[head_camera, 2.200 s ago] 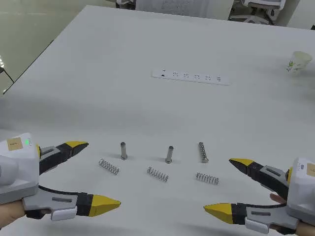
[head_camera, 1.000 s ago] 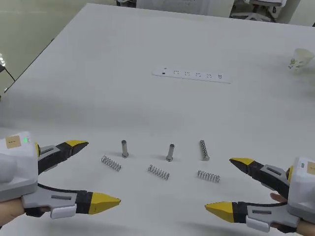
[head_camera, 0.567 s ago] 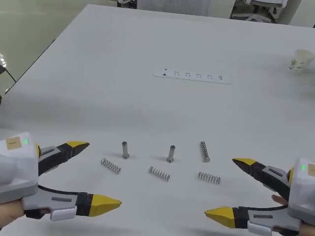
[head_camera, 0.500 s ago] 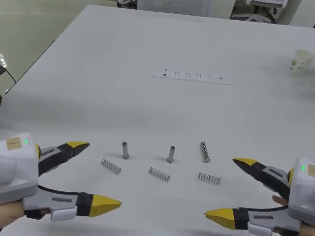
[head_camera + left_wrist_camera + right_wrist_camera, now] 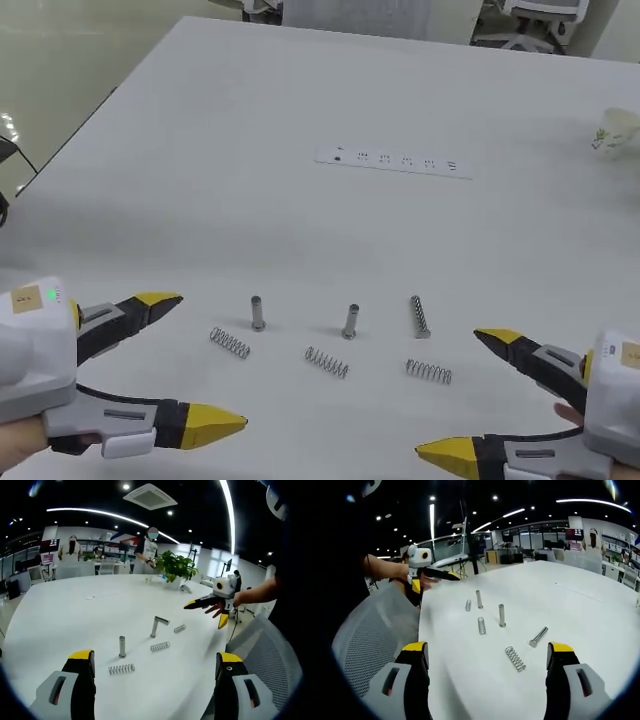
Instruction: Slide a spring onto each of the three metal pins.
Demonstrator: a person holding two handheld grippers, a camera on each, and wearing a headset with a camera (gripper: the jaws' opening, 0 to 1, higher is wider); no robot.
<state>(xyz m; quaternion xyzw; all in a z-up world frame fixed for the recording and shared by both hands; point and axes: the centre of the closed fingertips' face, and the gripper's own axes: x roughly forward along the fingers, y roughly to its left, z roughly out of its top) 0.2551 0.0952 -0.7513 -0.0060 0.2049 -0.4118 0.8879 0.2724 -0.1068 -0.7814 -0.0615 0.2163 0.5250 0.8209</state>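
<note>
The left gripper [image 5: 212, 360] and right gripper [image 5: 447, 392] both gape empty; three springs [image 5: 327, 362] lie crosswise just nearside of the pins [image 5: 350, 321], between the grippers; the rightmost spring [image 5: 429, 372] sits nearest the right gripper.

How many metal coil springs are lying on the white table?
3. The left silver coil spring lies in front of the left grey metal pin, the middle spring before the middle pin, the right spring before the right pin. None seems hidden.

I work in an open-plan office: a broad white meeting table [image 5: 300, 110], a flat white power strip [image 5: 392, 161], pale swivel chairs [image 5: 520, 12], and a curved ceiling strip light [image 5: 100, 513].
</note>
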